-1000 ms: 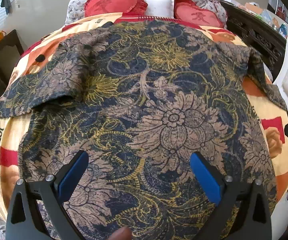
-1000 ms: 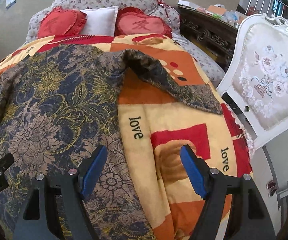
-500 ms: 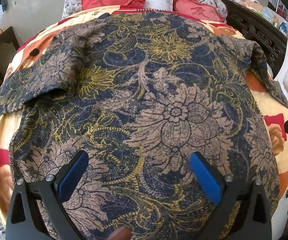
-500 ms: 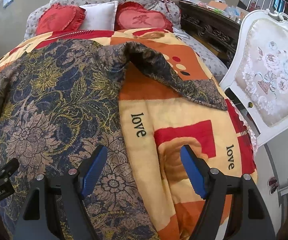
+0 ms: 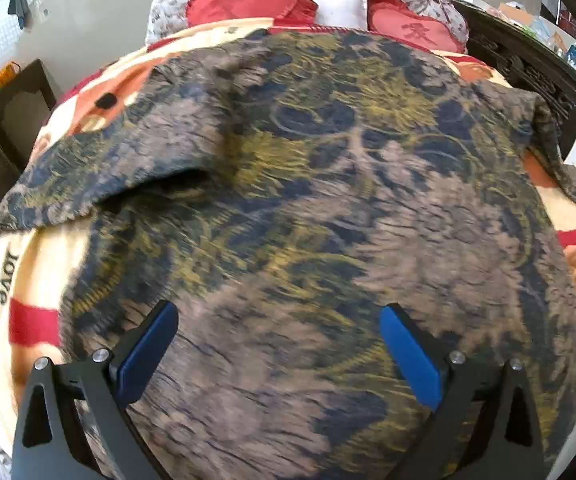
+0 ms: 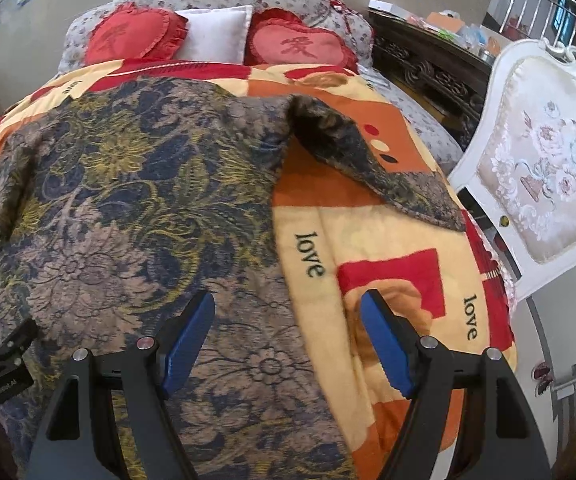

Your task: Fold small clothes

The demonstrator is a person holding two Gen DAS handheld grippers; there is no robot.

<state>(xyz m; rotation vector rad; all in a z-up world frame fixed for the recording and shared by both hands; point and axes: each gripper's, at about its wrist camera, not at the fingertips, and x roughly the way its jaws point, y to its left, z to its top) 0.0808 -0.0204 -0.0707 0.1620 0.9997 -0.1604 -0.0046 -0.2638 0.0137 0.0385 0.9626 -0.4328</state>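
Note:
A dark floral shirt [image 5: 328, 200] in navy, tan and gold lies spread flat on the bed, sleeves out to both sides. My left gripper [image 5: 277, 322] hovers open over its lower middle, blue pads wide apart with nothing between them. In the right wrist view the same shirt [image 6: 127, 208] fills the left half, and its right sleeve [image 6: 368, 164] lies out across the quilt. My right gripper [image 6: 288, 316] is open above the shirt's right side edge, one pad over the fabric and the other over the quilt.
A yellow, red and orange "love" quilt [image 6: 388, 248] covers the bed. Red heart cushions [image 6: 300, 46] and a white pillow [image 6: 215, 32] sit at the head. A white upholstered chair [image 6: 540, 168] stands close on the right, and a dark carved cabinet [image 6: 428, 68] stands behind it. Dark furniture [image 5: 3, 120] stands at the left.
The left view has shifted forward and slightly left over the shirt and is now motion-blurred. The right gripper has crept forward along the shirt's right edge. Both stay open.

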